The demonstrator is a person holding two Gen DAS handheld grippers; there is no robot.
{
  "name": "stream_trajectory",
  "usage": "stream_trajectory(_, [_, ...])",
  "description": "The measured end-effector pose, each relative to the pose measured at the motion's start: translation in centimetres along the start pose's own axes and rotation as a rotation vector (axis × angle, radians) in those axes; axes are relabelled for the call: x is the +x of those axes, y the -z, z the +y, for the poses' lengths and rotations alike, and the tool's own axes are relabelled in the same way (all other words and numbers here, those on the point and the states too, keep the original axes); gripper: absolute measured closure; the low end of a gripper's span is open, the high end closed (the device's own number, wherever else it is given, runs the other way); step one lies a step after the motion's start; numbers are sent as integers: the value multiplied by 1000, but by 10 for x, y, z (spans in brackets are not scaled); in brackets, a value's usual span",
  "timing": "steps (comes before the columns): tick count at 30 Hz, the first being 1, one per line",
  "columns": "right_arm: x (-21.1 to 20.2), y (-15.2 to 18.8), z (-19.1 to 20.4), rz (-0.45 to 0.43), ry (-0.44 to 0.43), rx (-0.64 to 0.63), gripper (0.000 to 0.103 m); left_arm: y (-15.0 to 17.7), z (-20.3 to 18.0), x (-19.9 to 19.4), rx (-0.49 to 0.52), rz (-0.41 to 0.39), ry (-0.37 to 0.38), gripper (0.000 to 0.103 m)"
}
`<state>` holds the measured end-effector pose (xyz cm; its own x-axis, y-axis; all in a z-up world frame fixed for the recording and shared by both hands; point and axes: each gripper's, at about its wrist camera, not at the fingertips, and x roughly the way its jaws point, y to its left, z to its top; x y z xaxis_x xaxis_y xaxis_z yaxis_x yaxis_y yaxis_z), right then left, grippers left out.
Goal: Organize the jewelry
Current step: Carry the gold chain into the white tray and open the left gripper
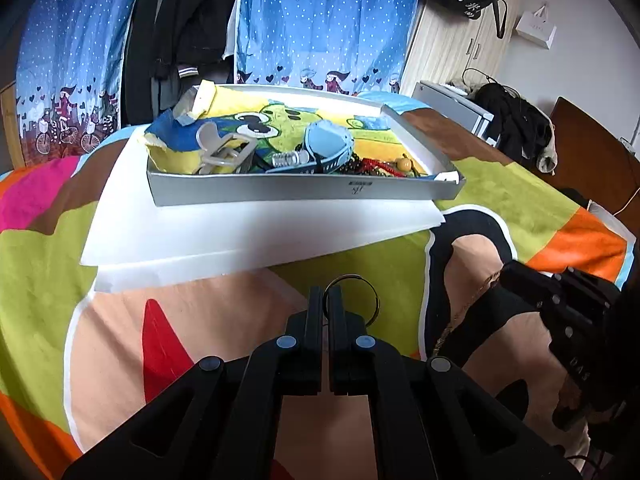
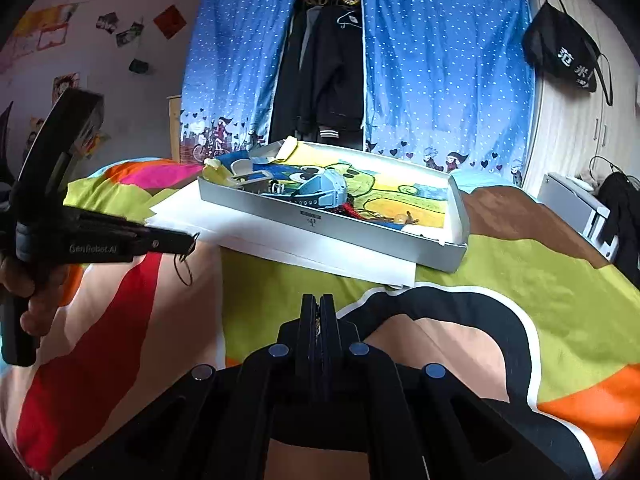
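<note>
**Jewelry sorting on the bed: both grippers loaded**

Left gripper [image 1: 325, 300]: fingers clenched on a thin metal ring [image 1: 352, 298], held above the bedspread [image 1: 160, 320], near side of the box. In the right wrist view the ring [image 2: 185, 258] hangs from the finger tips.

Right gripper [image 2: 319, 312]: fingers clenched on a gold chain [image 1: 464, 312], which trails down from the tips.

Box [image 1: 304, 192]: shallow, grey-white, far centre on white sheets of paper [image 1: 240, 236]. Holds a beige hair clip [image 1: 220, 148] at left, a blue cap-shaped item [image 1: 326, 140] in the middle, dark red beads [image 1: 376, 168] at right.
</note>
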<state>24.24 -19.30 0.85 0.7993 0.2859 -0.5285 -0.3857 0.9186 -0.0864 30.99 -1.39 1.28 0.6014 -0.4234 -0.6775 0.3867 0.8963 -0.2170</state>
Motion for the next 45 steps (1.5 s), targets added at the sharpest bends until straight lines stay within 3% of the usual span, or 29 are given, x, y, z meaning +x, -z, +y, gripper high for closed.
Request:
stream_trajectory(7, [-8, -32, -8, -55, 17, -22, 100, -22, 1, -5, -8, -23, 3, 102])
stream_trajectory(12, [-12, -83, -26, -126, 25, -51, 100, -70, 2, -8, 3, -91, -11, 102])
stream_trajectory(18, [-1, -159, -53, -226, 83, -89, 100, -131, 13, 10, -52, -184, -16, 102])
stream_trajectory(22, [33, -183, -69, -212, 117, -74, 100, -155, 23, 36, -87, -193, -24, 102])
stream_trajectory(31, [115, -157, -84, -60, 89, 28, 100, -146, 49, 99, -189, -78, -31, 102])
stream_trajectory(40, [146, -110, -87, 99, 6, 91, 100, -135, 53, 114, -180, 4, -25, 102])
stream_trajectory(45, [149, -102, -92, 144, -15, 140, 100, -133, 50, 117, -187, 37, -36, 99])
